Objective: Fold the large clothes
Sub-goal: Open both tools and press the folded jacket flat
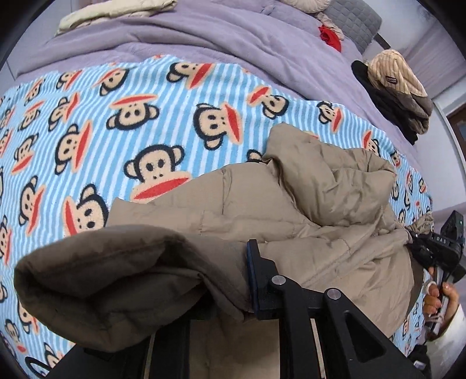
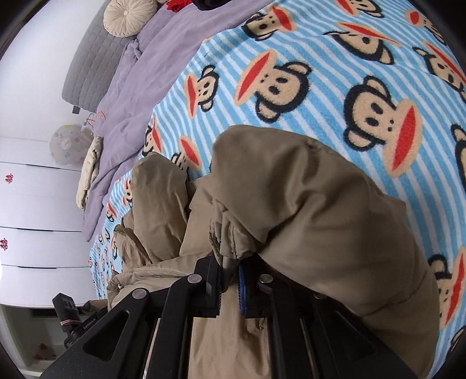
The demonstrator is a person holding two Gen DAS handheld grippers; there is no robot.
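A tan padded jacket point(image 1: 291, 210) lies bunched on a blue-striped monkey-print blanket point(image 1: 131, 122) on a bed. My left gripper point(image 1: 230, 280) is shut on a thick fold of the jacket. The fold drapes over and hides its left finger, and only the right finger point(image 1: 256, 277) with its blue pad shows. In the right wrist view my right gripper point(image 2: 230, 277) is shut on another bunched edge of the jacket point(image 2: 320, 204), with fabric pinched between the pads. The right gripper point(image 1: 439, 250) and the hand holding it point(image 1: 437, 294) also show at the jacket's far end in the left wrist view.
A purple duvet point(image 1: 204, 35) covers the far part of the bed. A stack of folded clothes point(image 1: 399, 96), a cream garment point(image 1: 116, 11) and a red item point(image 1: 330, 36) lie on it. White drawers point(image 2: 35, 204) stand beside the bed, with a round cushion point(image 2: 129, 16) near the grey headboard point(image 2: 87, 73).
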